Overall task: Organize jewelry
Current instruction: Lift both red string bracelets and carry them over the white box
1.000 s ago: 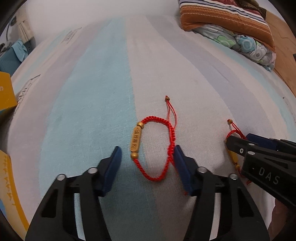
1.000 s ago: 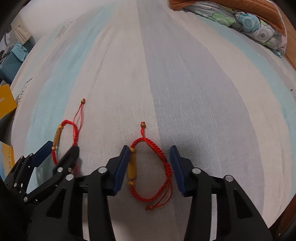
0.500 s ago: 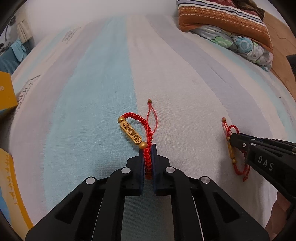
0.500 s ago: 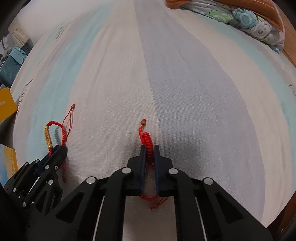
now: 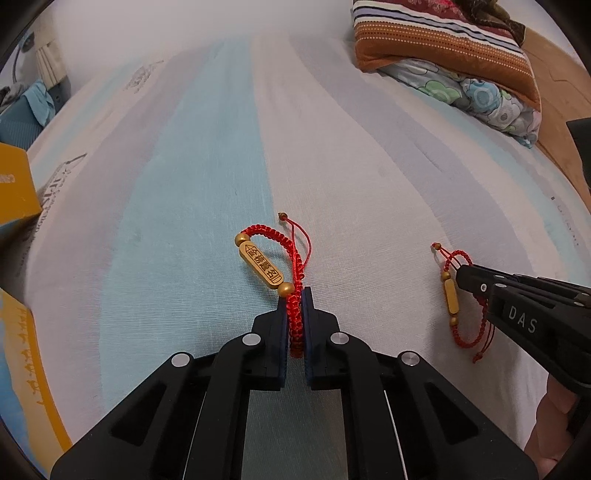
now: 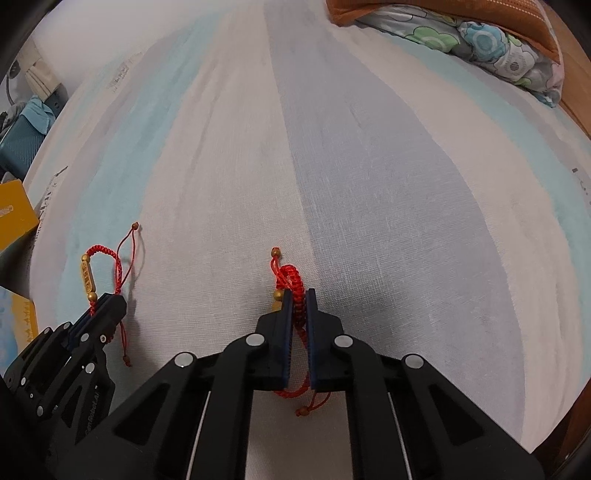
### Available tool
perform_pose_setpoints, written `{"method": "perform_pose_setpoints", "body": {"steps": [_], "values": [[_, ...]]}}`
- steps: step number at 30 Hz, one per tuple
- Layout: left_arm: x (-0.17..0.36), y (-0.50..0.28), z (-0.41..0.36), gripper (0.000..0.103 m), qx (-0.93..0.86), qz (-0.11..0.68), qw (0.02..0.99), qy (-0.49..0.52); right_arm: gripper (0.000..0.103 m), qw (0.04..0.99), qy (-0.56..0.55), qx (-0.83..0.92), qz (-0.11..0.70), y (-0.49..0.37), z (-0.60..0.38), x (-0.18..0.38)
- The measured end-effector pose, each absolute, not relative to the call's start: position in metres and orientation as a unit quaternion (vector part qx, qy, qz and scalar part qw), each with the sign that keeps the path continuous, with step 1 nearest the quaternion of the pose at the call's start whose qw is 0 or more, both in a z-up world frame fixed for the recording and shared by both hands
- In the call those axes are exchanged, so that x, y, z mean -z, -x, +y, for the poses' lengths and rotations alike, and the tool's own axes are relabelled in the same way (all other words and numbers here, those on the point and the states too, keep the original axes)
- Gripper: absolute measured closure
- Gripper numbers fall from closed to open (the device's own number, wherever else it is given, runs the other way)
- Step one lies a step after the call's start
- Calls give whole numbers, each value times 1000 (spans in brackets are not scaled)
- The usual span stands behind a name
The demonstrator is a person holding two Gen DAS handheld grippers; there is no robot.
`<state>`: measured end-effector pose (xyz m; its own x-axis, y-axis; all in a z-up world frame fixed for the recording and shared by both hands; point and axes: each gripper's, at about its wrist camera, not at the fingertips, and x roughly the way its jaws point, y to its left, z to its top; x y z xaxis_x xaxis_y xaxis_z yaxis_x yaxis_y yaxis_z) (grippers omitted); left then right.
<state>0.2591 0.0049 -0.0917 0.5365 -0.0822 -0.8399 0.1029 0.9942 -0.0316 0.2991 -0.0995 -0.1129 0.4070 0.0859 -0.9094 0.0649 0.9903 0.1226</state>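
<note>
Two red braided cord bracelets with gold bar charms are on the striped bed sheet. My left gripper (image 5: 294, 295) is shut on the cord of the left bracelet (image 5: 260, 265); its gold bar sticks out to the left of the fingers. It also shows in the right wrist view (image 6: 88, 275). My right gripper (image 6: 299, 295) is shut on the cord of the right bracelet (image 6: 290, 275); its gold bar is mostly hidden behind the left finger. That bracelet also shows in the left wrist view (image 5: 451, 295), held by the right gripper (image 5: 463, 273).
A striped pillow (image 5: 443, 33) and a floral quilt (image 5: 487, 99) lie at the far right of the bed. Yellow boxes (image 5: 14, 184) sit at the left edge. A teal bag (image 6: 26, 136) stands beyond the bed's left side.
Both grippers closed from open onto the bracelet cords, bunching each loop narrow. Since half a second ago both have held their grip and the bracelets have shifted only slightly.
</note>
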Motion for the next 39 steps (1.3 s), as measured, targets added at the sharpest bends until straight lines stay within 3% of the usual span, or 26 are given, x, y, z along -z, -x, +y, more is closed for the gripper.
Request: {"method": "perform_pose_setpoints", "body": {"steps": [39], "values": [[11, -192, 24, 97, 36, 426, 904, -19, 97, 880, -45, -10, 472, -241, -91, 28]]}}
